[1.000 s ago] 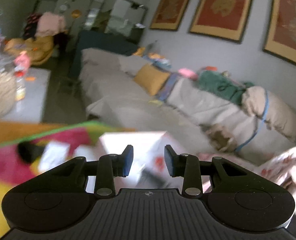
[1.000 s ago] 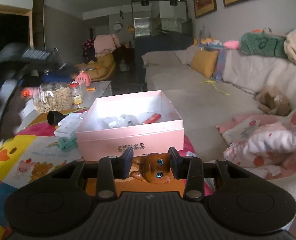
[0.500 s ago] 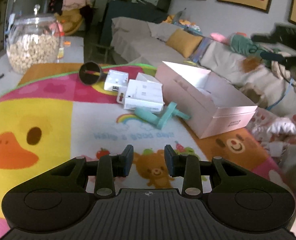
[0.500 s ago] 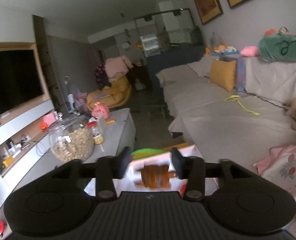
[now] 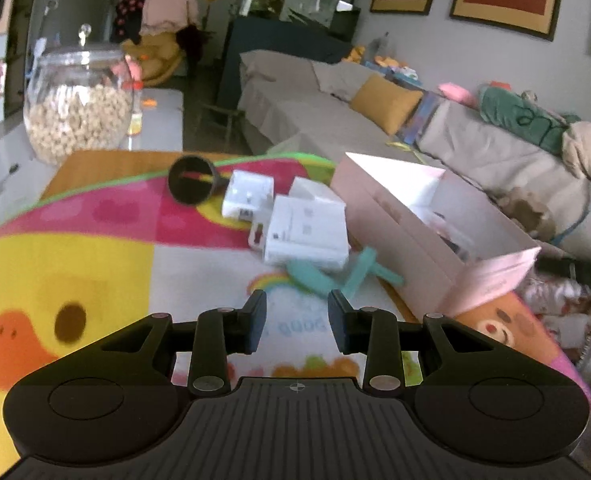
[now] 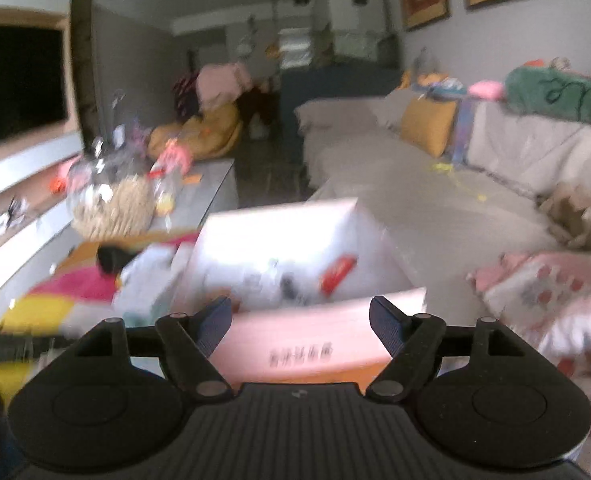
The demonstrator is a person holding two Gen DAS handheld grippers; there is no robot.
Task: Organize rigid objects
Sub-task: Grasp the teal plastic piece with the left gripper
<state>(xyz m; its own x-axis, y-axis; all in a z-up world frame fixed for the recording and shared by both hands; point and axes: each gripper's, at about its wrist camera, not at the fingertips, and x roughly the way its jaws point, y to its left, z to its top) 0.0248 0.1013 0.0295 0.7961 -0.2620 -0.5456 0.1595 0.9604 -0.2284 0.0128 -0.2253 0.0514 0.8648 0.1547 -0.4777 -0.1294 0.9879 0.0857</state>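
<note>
Pink card box (image 6: pixel 311 344): open-topped, thin-walled, on the cartoon play mat (image 5: pixel 75 264); holds a red piece and pale clutter.
Change: 1 s ago the right gripper (image 6: pixel 300 322) pinched a small brown cat figure; now its jaws gape wide and empty above the box, so that toy is likely dropped in.
Left gripper (image 5: pixel 296 326): jaws partly apart, holding nothing.
Left out: 2 hard white boxes (image 5: pixel 305 234), teal plastic clip (image 5: pixel 335 278), black funnel (image 5: pixel 190 179).

My right gripper (image 6: pixel 300 330) hangs with jaws spread wide, empty, over the near wall of the open pink cardboard box (image 6: pixel 315 354). A red oblong item (image 6: pixel 337 274) lies inside; view blurred.
</note>
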